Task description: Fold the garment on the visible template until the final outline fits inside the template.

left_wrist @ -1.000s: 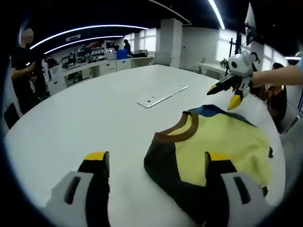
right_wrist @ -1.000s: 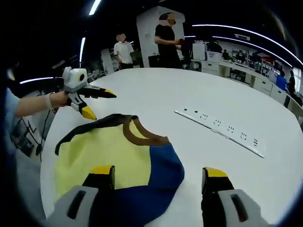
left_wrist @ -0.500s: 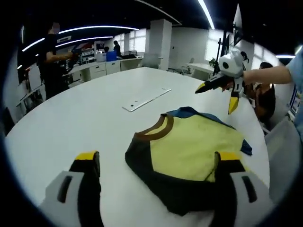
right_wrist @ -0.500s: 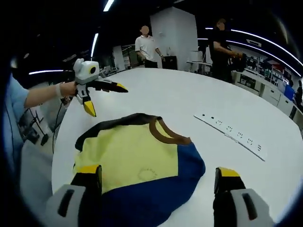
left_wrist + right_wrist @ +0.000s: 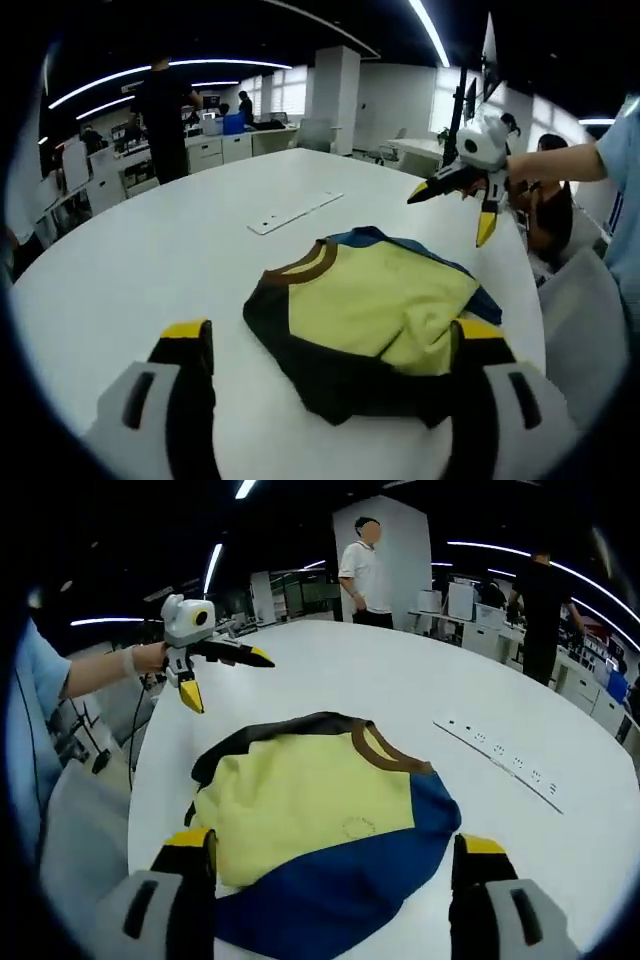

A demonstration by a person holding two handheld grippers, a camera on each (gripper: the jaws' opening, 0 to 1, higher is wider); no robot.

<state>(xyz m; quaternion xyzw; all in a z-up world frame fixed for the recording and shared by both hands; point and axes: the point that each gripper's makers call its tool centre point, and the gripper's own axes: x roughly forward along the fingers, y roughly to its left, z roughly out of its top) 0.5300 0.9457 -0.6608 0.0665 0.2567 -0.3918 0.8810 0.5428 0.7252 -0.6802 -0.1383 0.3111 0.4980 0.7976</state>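
Yellow, blue and black folded cloth shirt (image 5: 325, 850) laid on round white desk (image 5: 150, 250), between both grippers. Left gripper (image 5: 335, 345) and right gripper (image 5: 325, 855) held open, empty, above shirt, about equally near.

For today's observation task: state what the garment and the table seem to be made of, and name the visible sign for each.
Garment: soft knit fabric, probably cotton jersey; it lies matte, with wrinkles and limp folded edges, and the brown collar looks ribbed. Table: a smooth, hard white top, perhaps laminate or painted board; it is flat and even, with a faint sheen under the ceiling lights.
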